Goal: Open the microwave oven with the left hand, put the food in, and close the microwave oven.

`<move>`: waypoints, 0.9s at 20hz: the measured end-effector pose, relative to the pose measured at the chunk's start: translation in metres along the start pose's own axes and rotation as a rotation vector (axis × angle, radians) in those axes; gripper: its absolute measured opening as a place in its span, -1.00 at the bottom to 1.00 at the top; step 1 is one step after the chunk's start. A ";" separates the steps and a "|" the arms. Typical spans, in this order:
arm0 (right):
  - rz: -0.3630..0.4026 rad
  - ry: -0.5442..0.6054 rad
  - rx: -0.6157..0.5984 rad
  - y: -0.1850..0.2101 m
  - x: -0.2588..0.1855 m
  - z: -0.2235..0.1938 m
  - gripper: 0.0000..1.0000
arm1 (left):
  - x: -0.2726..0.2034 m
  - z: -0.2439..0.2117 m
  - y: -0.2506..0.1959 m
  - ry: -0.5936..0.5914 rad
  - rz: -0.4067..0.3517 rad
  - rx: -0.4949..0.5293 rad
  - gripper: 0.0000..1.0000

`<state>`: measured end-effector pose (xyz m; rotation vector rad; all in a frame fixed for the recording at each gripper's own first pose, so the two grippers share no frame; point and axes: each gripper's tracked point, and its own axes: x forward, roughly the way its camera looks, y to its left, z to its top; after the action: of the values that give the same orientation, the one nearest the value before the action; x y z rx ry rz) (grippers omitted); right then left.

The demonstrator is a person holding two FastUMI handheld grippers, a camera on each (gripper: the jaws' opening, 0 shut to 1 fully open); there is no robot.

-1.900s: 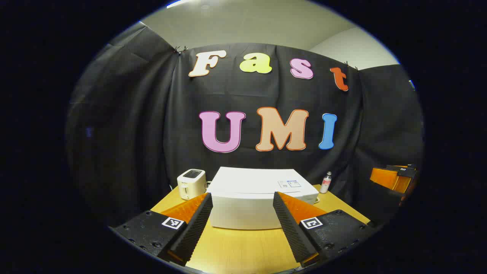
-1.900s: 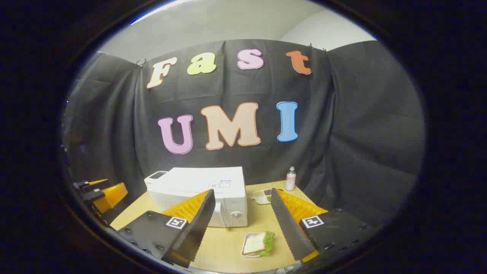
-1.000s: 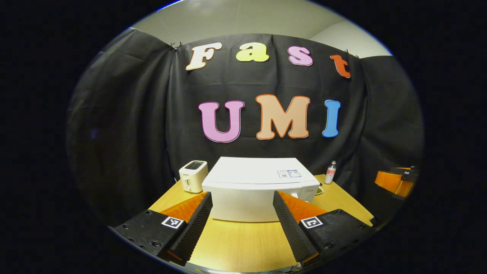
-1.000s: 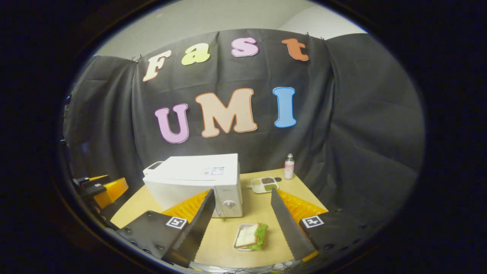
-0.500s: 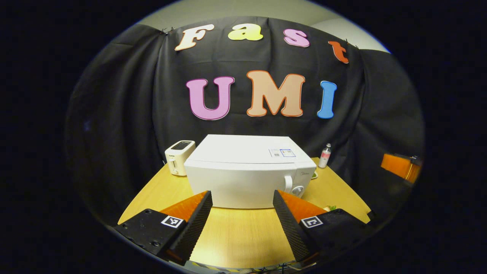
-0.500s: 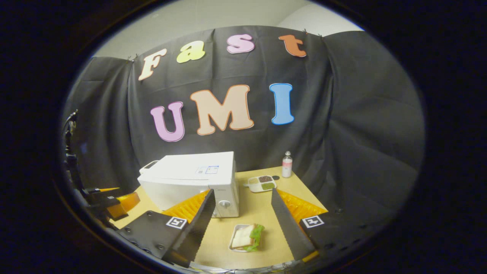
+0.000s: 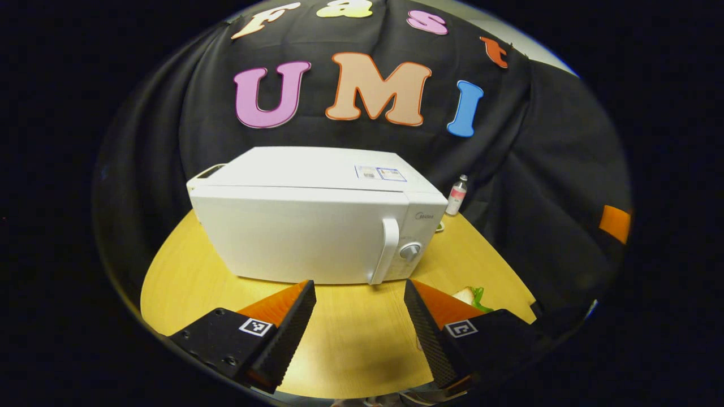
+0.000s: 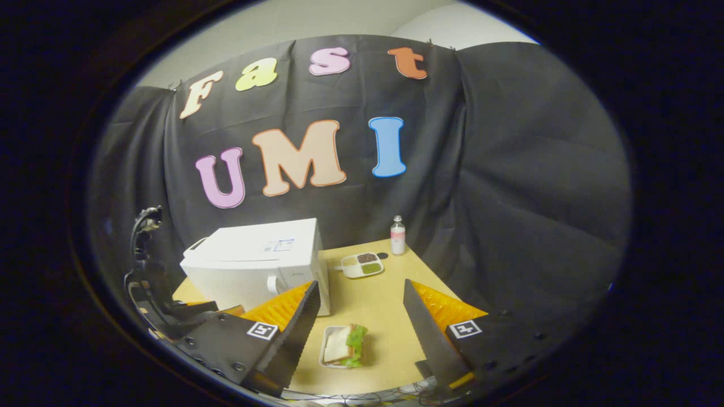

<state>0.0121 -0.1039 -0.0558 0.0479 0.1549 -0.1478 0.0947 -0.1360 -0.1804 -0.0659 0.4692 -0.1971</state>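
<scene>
In the left gripper view, the left gripper (image 7: 358, 316) hovers over the wooden counter (image 7: 186, 277) with its jaws spread wide and nothing between them. The landmark is the white microwave oven (image 7: 305, 226), standing on the counter just beyond the jaws with its door shut. Its vertical handle (image 7: 386, 249) and a round dial (image 7: 409, 252) sit at the microwave's right front edge, a little ahead of the right-hand jaw. A small bottle (image 7: 457, 194) stands behind the microwave's right rear corner, against the black cloth wall (image 7: 543, 186). To the front right of the microwave, a bit of the sandwich (image 7: 470, 295) with green lettuce peeks out behind the gripper's body. Bare counter lies between the jaws and the microwave's front.

In the right gripper view, the right gripper (image 8: 358, 322) is held above the counter (image 8: 384, 305), jaws open and empty. The microwave oven (image 8: 254, 265) sits to the left, its front corner partly hidden by the left-hand jaw. The sandwich (image 8: 343, 346) lies in a shallow tray on the counter, in front of the microwave's right corner and framed between the jaws. A divided dish (image 8: 362, 264) of foods rests just right of the microwave, with the bottle (image 8: 398, 235) behind that dish. Dark cables (image 8: 144, 265) hang left of the microwave. Pale ceiling (image 8: 317, 22) shows above the cloth wall (image 8: 509, 186).
</scene>
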 end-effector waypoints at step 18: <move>-0.081 0.090 0.081 -0.030 -0.020 -0.031 0.87 | 0.119 -0.034 -0.029 0.189 -0.047 0.014 0.63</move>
<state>-0.0163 -0.1291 -0.0841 0.1294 0.2412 -0.2334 0.1782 -0.1888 -0.2606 -0.0445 0.6550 -0.2544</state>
